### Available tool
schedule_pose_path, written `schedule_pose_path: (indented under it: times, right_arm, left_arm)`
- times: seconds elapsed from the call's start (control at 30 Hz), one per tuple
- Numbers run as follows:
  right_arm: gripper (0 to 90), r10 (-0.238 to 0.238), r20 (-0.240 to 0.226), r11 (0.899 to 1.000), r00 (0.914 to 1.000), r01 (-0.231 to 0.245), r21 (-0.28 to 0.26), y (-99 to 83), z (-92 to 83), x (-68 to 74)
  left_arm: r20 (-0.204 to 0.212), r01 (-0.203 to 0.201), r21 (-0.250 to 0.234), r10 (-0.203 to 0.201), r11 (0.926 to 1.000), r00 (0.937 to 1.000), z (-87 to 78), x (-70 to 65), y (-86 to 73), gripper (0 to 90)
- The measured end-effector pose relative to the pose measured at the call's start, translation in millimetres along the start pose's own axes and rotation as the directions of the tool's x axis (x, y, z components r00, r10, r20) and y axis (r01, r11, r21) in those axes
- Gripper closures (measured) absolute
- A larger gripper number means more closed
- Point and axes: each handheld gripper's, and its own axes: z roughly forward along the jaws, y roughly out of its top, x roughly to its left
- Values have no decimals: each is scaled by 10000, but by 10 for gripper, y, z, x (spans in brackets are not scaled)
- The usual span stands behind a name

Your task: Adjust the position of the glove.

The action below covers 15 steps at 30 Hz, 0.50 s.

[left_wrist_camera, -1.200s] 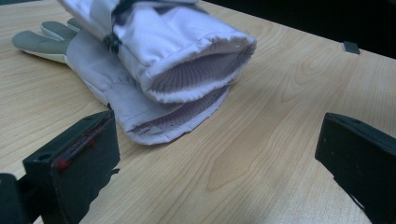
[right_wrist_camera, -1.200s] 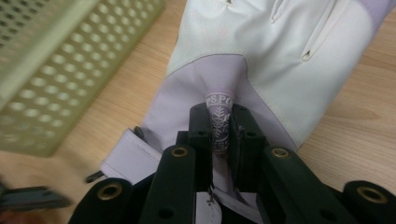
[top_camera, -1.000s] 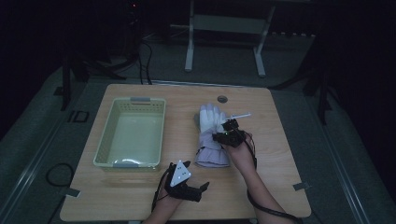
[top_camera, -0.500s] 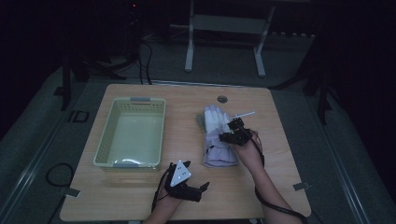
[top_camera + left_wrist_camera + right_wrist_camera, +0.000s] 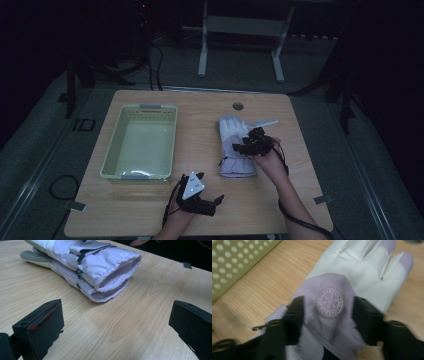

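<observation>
- Presently, a pair of pale lilac and white gloves [image 5: 235, 147] lies stacked one on the other on the wooden counter [image 5: 200, 220], to the right of the pale green basket [image 5: 111, 152] and apart from it.
- Right hand-held gripper [image 5: 248, 145] hovers over the upper glove [image 5: 342, 290]; its jaws have just been opening and now stand spread either side of the round emblem [image 5: 329, 302], pinching nothing.
- Left hand-held gripper [image 5: 212, 202] sits near the counter's front edge, just beside the gloves' cuffs [image 5: 112, 282]; its jaws are spread wide with bare wood between them.
- Gloves' fingers point toward the far side of the counter, cuffs toward the person.
- Small dark round fitting [image 5: 238, 106] is set in the counter beyond the gloves.
</observation>
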Motion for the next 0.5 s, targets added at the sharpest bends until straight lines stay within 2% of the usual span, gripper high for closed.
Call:
schedule_pose_path:
  times: [0.07,0.17,0.2,0.27,0.3,0.37,0.5]
  right_arm:
    - [224,-208,-186,9998,9996,208,-36,-14,-29,-7]
    - [145,-343,-896,9994,9954,341,-37,-52,-72,-38]
    - [137,-408,-1055,9991,9936,393,-167,-69,-88,-57]
    - [135,-721,-1084,9958,9915,655,-632,-108,-130,-102]
    - [135,-756,-1157,9954,9904,681,-677,-120,-150,-130]
    - [139,-1156,-1373,9880,9838,997,-1176,-143,-210,-173]
    - [139,-1412,-1583,9829,9772,1193,-1403,-163,-319,-246]
  left_arm:
    - [0,18,16,-18,10000,10000,0,2,1,0]
    - [15,185,35,-185,9998,9998,3,17,2,0]
    - [21,269,36,-269,9996,9996,3,25,2,0]
    - [79,401,20,-401,9992,9992,3,38,2,0]
    - [97,406,27,-406,9992,9991,1,44,1,0]
    - [139,414,-26,-413,9991,9990,-3,47,-1,0]
    - [239,485,-166,-481,9987,9986,-11,55,-4,0]
